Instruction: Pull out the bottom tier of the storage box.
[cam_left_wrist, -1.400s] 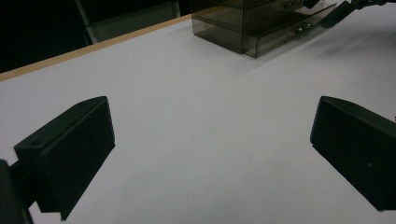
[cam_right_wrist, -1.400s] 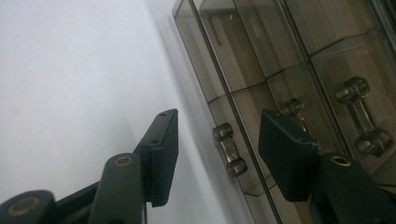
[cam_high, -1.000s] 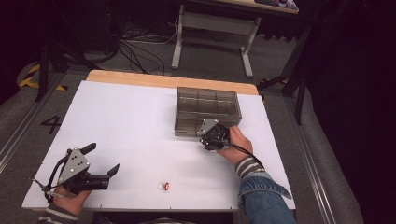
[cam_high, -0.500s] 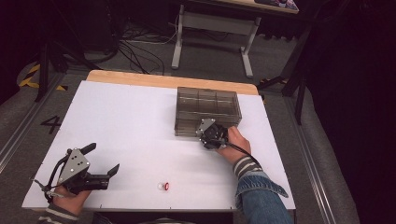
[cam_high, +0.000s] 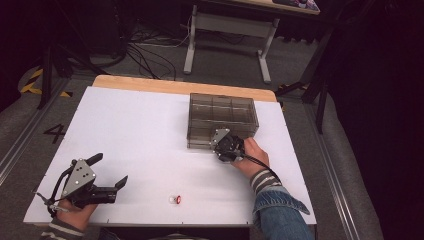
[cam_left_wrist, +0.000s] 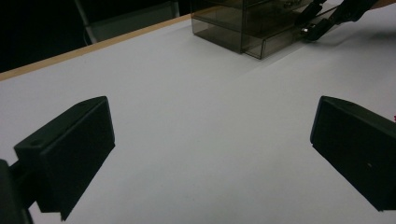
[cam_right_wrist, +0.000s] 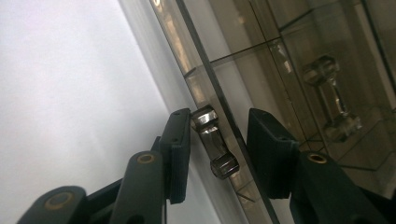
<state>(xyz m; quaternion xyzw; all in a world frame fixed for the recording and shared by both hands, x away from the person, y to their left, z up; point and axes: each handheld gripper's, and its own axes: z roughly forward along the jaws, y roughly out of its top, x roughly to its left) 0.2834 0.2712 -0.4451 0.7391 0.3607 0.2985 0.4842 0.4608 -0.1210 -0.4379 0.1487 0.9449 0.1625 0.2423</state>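
A smoky see-through drawer box (cam_high: 222, 117) stands on the white table (cam_high: 140, 135), right of the middle. My right gripper (cam_high: 221, 143) is at its front, low on the right. In the right gripper view the jaws (cam_right_wrist: 217, 140) have just been closing, with the drawer handle (cam_right_wrist: 212, 142) between them. One pad lies against the handle and the other sits at the drawer's front panel. In the left gripper view that drawer (cam_left_wrist: 275, 42) sticks out slightly. My left gripper (cam_high: 111, 169) rests open near the front left corner, its jaws (cam_left_wrist: 210, 149) wide over bare table.
A small red and white object (cam_high: 175, 199) lies near the table's front edge, between the two hands. A clear handle-shaped piece (cam_right_wrist: 334, 102) shows through the box's wall. A wooden strip (cam_high: 180, 86) runs along the table's far edge, with a bench frame (cam_high: 225, 30) and cables behind.
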